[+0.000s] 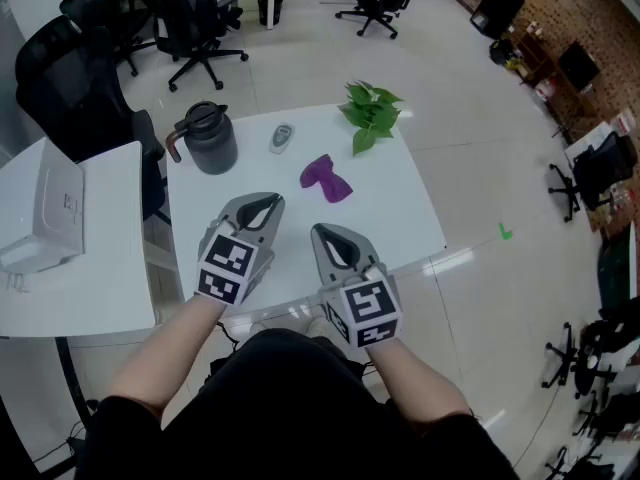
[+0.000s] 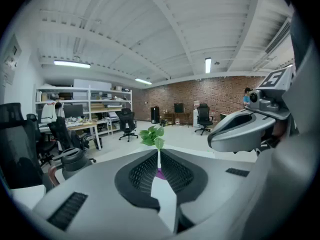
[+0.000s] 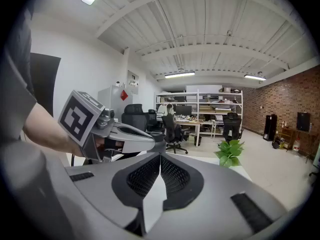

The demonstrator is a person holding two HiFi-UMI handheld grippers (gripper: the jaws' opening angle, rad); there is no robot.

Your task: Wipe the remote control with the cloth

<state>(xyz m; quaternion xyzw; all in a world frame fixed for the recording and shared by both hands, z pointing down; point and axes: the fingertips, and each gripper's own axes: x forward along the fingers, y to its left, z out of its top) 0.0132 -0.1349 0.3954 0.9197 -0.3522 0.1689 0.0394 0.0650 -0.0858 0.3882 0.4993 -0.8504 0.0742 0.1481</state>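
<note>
A white table (image 1: 400,218) fills the middle of the head view, with a second white desk (image 1: 90,278) just beside it on the left that carries a pale boxy device (image 1: 45,213). On the table's far left stands a dark grey jug (image 1: 207,138), upright, with its lid on and a brown handle turned to the left; what it holds cannot be seen. A leafy green plant (image 1: 370,113) sits at the far right corner, and its pot cannot be made out. The purple cloth (image 1: 326,179) lies crumpled near the table's centre. The small grey remote control (image 1: 282,138) rests flat beyond it, between jug and plant and clear of all three.

Both forearms reach out over the near edge of the table. The left gripper (image 1: 268,201) and the right gripper (image 1: 322,231) are held side by side and apart from each other, pointing forward and slightly downward, with their marker cubes facing up. In each gripper view the jaws are pressed together with nothing between them. Neither gripper touches the cloth or the remote control.
</note>
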